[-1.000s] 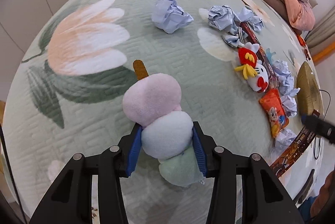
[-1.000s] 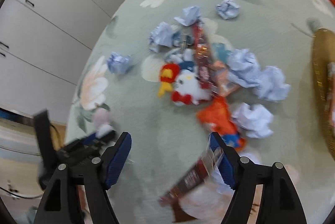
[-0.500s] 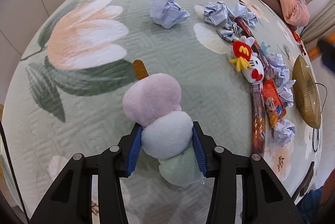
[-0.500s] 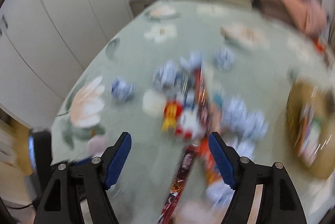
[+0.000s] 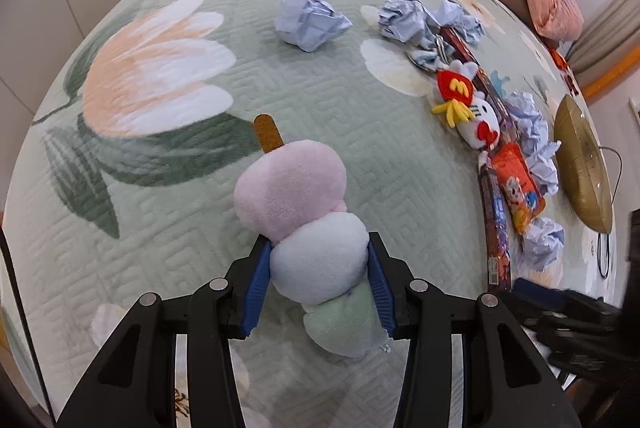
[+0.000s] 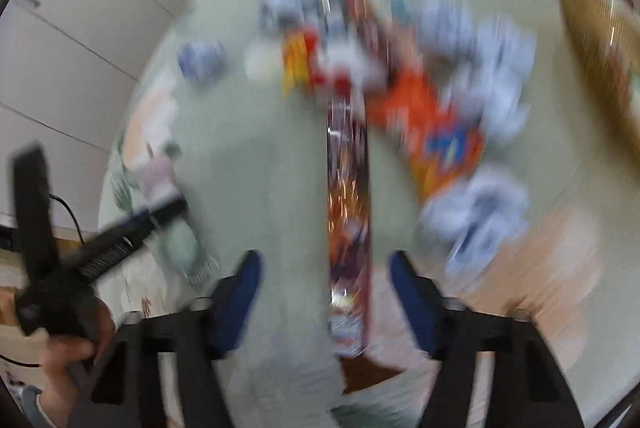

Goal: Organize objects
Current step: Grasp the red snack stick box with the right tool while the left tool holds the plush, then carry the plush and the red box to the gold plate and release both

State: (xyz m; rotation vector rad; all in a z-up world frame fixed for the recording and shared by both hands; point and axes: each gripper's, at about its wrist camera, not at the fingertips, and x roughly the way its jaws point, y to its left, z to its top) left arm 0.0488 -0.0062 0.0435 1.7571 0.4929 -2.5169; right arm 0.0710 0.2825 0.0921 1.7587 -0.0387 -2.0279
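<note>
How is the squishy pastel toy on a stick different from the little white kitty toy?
The pastel dango plush is three soft balls, pink, blue and green, on a brown stick; the kitty plush is white with red and yellow trim. The dango plush is clamped in the left gripper; the kitty plush lies free on the bedspread among crumpled paper balls. Both are soft toys.

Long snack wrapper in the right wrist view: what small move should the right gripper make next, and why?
Probably ease the right gripper forward and down, then close. Its fingers stand open on either side of the long snack wrapper, whose near end lies between them on the bedspread. The view is motion-blurred, so slowing first seems wise. The left gripper is occupied, shut on the plush dango skewer.
</note>
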